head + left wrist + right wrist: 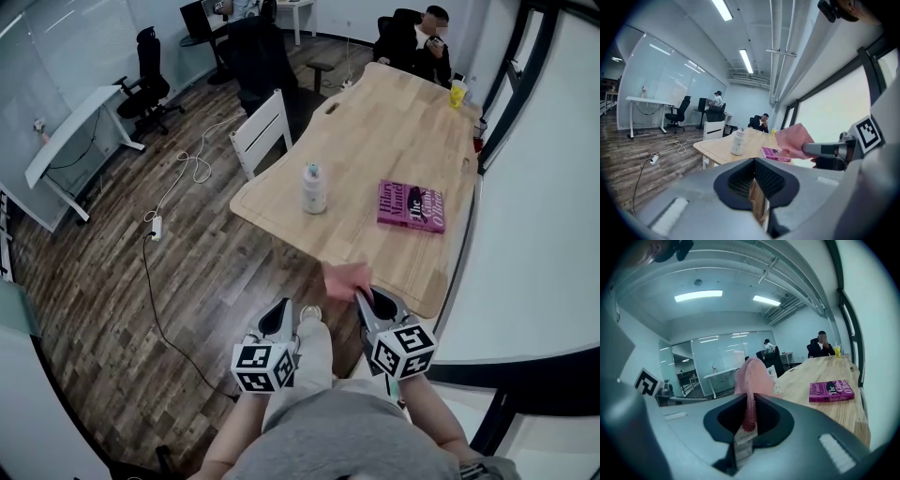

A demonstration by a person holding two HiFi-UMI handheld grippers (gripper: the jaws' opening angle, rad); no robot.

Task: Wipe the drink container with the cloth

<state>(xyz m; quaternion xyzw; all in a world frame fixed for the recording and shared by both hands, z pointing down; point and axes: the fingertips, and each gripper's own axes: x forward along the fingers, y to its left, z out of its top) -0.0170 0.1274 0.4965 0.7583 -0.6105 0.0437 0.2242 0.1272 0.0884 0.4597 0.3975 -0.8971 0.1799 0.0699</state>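
1. Cloth (752,376), pink, hangs pinched in the right tongs (749,420), close to the near edge of the tabletop (394,131).
2. Left tongs (753,164) are pressed together on nothing, beside the right pair.
3. Drink container (314,188) stands upright on the tabletop, well apart from both tongs, with a purple book (411,206) lying to its right.
4. Yellow cup (457,92) stands at the far end, near a seated person (417,42).

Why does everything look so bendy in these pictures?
Wide-angle lenses bend things: in the head view the table edge bows; in the left gripper view the window glares white; in the right gripper view the ceiling lights curve and corners go black.
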